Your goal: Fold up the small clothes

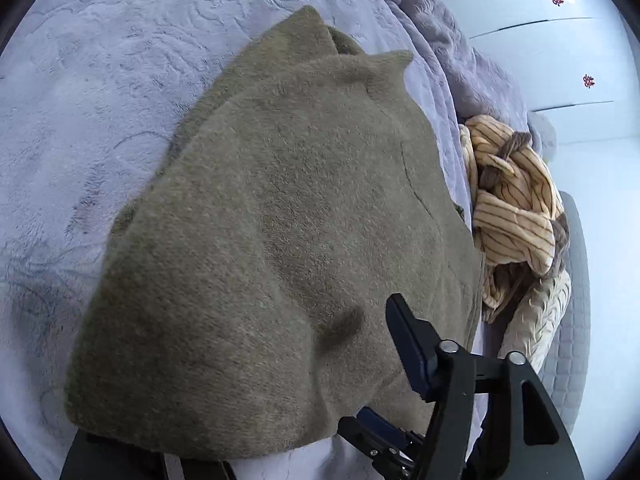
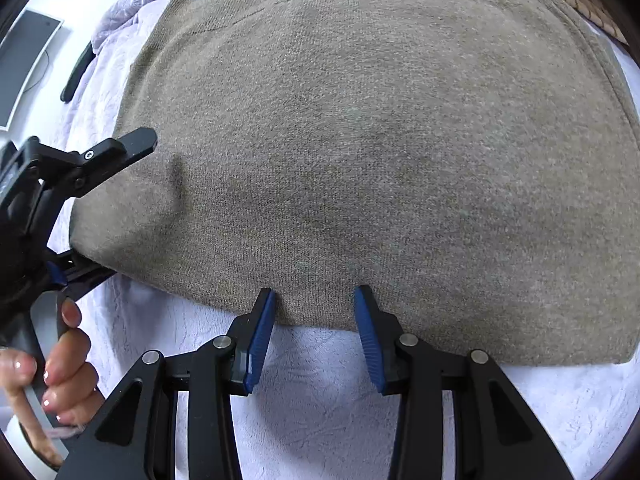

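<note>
An olive-brown knit garment [image 1: 280,240] lies flat on a pale lilac bed cover [image 1: 80,120]. It fills the right wrist view [image 2: 380,140]. My left gripper [image 2: 96,204] is open at the garment's left edge, with one finger [image 1: 404,332] above the cloth and the other beneath it, mostly hidden. My right gripper [image 2: 316,300] is open, its blue-padded fingertips [image 2: 264,312] resting at the garment's near edge with nothing between them.
A crumpled yellow striped garment [image 1: 512,208] and a cream textured cloth [image 1: 536,320] lie at the bed's right side. A rumpled lilac blanket [image 1: 440,32] lies beyond. White drawers [image 1: 540,40] stand further right. A dark object [image 2: 78,72] lies on the bed at the left.
</note>
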### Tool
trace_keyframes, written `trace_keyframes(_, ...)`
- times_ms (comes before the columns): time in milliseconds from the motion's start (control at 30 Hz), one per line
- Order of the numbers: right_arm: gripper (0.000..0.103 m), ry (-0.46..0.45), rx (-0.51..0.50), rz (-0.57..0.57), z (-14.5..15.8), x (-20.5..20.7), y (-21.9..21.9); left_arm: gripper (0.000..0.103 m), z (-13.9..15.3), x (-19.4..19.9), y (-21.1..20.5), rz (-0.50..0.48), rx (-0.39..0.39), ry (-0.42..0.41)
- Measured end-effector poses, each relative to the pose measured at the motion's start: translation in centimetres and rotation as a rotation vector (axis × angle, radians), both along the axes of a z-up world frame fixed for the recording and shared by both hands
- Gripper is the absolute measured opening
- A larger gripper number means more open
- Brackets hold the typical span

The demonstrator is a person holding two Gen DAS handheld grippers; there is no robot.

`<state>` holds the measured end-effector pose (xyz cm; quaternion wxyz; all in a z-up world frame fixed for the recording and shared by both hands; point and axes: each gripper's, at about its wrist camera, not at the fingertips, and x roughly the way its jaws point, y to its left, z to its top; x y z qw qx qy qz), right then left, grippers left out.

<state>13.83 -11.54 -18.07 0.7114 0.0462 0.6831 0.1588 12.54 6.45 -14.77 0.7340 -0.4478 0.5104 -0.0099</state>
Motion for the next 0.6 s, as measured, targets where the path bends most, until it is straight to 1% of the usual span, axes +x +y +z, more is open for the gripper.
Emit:
trace_keyframes(33, 0.045, -0.001, 0.005, -0.002, 0.0, 0.0, -0.1, 0.044, 0.2, 0.1, 0.0, -0.005, 0.029, -0.002)
trace_keyframes(67, 0.045, -0.002, 0.011, -0.004, 0.0, 0.0, -0.2, 0.031, 0.2, 0.2, -0.1, -0.015, 0.058, 0.002)
trace_keyframes(133, 0.045, -0.003, 0.026, -0.010, 0.1, -0.4, -1.2, 0.026, 0.4, 0.1, 0.1, -0.031, 0.085, -0.012)
trace_keyframes(167, 0.045, -0.003, 0.034, -0.010, 0.1, -0.4, -1.5, 0.020, 0.8, 0.0, 0.0, -0.040, 0.106, -0.024)
trace_keyframes(233, 0.044, -0.003, 0.047, -0.009, 0.1, -0.3, -1.9, 0.019, 2.3, 0.2, -0.9, -0.088, 0.191, -0.061)
trace_keyframes(267, 0.044, -0.003, 0.054, -0.009, 0.1, -0.4, -2.1, 0.016, 3.1, 0.2, -1.6, -0.113, 0.230, -0.082)
trace_keyframes(333, 0.044, -0.002, 0.072, -0.015, 0.2, -0.5, -2.6, 0.016, 5.1, 0.6, -3.1, -0.179, 0.317, -0.138)
trace_keyframes(400, 0.044, 0.001, 0.108, -0.032, 0.7, -0.6, -4.2, 0.016, 7.0, 1.0, -5.0, -0.251, 0.395, -0.201)
trace_keyframes(467, 0.044, 0.007, 0.155, -0.060, 1.8, -1.2, -6.5, 0.016, 8.4, 1.4, -6.9, -0.327, 0.465, -0.263)
trace_keyframes(500, 0.045, 0.006, 0.176, -0.084, 2.3, -1.4, -7.5, 0.016, 8.8, 1.8, -8.0, -0.371, 0.497, -0.287)
trace_keyframes(600, 0.045, -0.014, 0.184, -0.135, 3.8, -1.6, -10.7, 0.016, 9.1, 2.3, -10.2, -0.471, 0.549, -0.321)
